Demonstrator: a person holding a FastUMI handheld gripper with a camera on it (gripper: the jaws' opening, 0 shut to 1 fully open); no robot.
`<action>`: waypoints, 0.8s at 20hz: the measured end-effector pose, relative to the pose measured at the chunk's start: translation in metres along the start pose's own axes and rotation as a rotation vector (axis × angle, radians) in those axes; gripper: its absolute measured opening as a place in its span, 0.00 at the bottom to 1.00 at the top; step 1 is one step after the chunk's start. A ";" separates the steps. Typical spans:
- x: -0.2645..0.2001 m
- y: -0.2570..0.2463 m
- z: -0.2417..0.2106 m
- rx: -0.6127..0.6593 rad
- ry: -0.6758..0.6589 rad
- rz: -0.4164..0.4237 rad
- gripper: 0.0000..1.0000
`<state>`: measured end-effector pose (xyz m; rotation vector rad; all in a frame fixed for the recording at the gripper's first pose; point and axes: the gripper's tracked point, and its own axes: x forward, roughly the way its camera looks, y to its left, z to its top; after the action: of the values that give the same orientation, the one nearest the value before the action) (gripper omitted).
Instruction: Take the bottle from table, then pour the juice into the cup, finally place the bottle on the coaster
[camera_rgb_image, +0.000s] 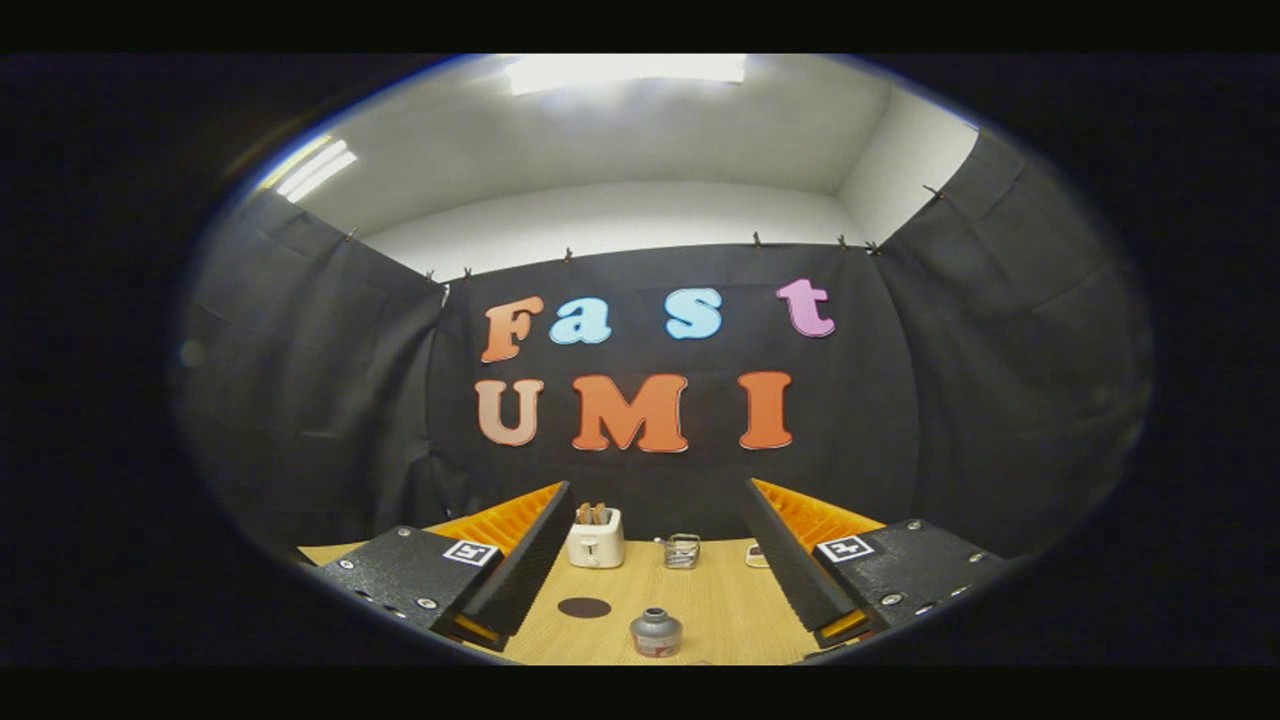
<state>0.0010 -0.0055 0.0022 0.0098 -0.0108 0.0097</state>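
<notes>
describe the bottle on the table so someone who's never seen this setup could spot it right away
Start at the wooden table in front of the black cloth wall. The tool is open, its fingers apart, and the bottle stands upright between them, nearest the camera. It is short, grey and dark-capped, unlike the flat dark coaster beside it, or the white toaster and glass cup farther back.

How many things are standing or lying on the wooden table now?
5, perhaps more hidden behind the open gripper: bottle between the fingers, dark coaster beside it, toaster and glass cup near the wall, a small item partly hidden.
</notes>
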 end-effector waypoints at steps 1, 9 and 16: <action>0.001 0.000 -0.002 -0.005 0.006 -0.002 1.00; 0.006 -0.008 -0.035 0.007 0.044 -0.019 1.00; 0.005 -0.009 -0.081 0.003 0.117 0.005 1.00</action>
<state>0.0075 -0.0139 -0.0791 0.0121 0.1065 0.0156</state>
